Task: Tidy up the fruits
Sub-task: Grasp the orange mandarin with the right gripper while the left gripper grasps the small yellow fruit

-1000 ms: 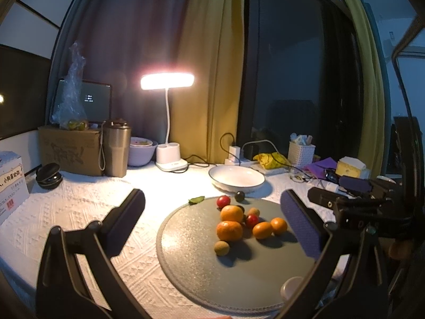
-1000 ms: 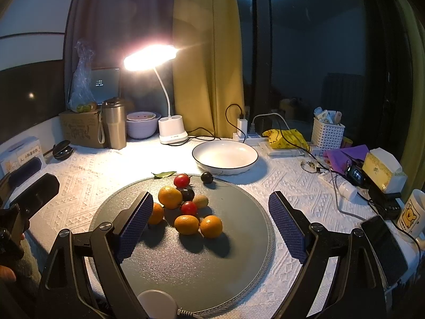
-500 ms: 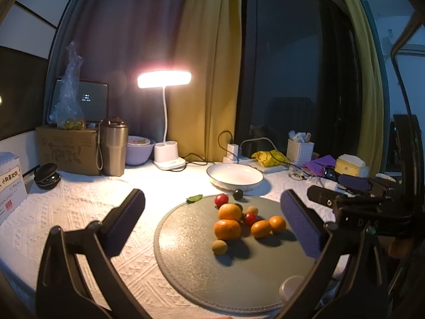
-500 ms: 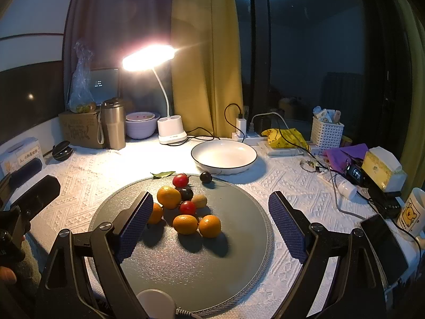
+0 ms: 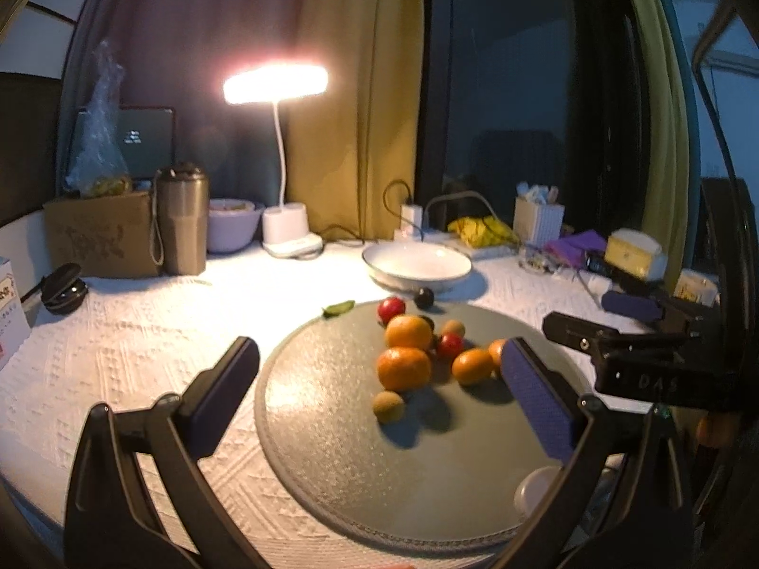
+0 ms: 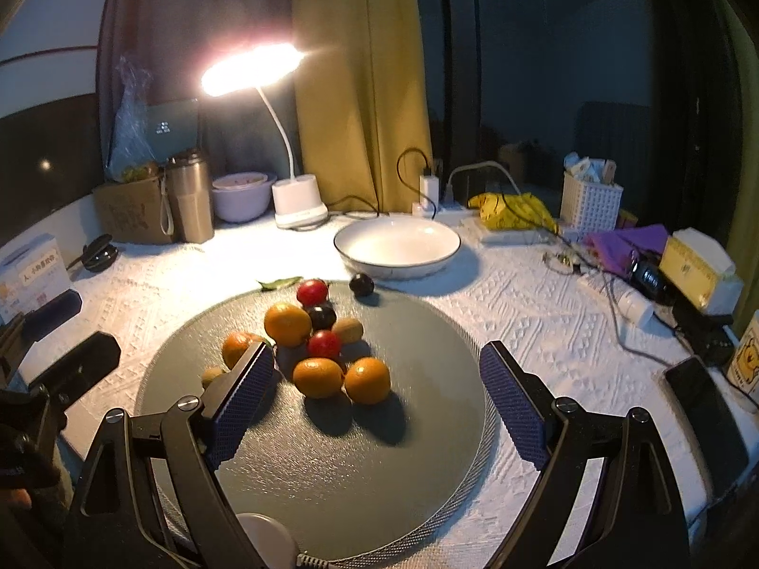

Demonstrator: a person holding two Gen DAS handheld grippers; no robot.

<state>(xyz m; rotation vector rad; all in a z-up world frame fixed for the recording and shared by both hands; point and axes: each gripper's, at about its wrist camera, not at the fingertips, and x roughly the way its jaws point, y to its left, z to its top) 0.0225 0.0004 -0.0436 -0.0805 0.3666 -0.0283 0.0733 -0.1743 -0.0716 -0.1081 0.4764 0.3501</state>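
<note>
Several fruits lie clustered on a round grey mat (image 6: 379, 474): oranges (image 6: 287, 324), red tomatoes (image 6: 324, 344), dark plums (image 6: 361, 283) and small kiwis (image 6: 347, 329). The same pile shows in the left wrist view, with an orange (image 5: 403, 368) and a kiwi (image 5: 388, 406) nearest. An empty white bowl (image 6: 397, 246) stands just behind the mat. My left gripper (image 5: 379, 393) is open and empty, low over the mat's near left part. My right gripper (image 6: 377, 396) is open and empty, its fingers straddling the two nearest oranges from the front.
A lit desk lamp (image 6: 296, 199), a steel tumbler (image 6: 189, 201), a lilac bowl (image 6: 242, 197) and a cardboard box (image 6: 128, 211) stand at the back left. Cables, a white basket (image 6: 590, 199), a tissue box (image 6: 697, 268) and a phone (image 6: 697, 391) crowd the right. A green leaf (image 6: 280, 283) lies by the mat.
Both grippers have moved slightly forward toward the fruit pile. The fruits have not moved, and both grippers stay open.
</note>
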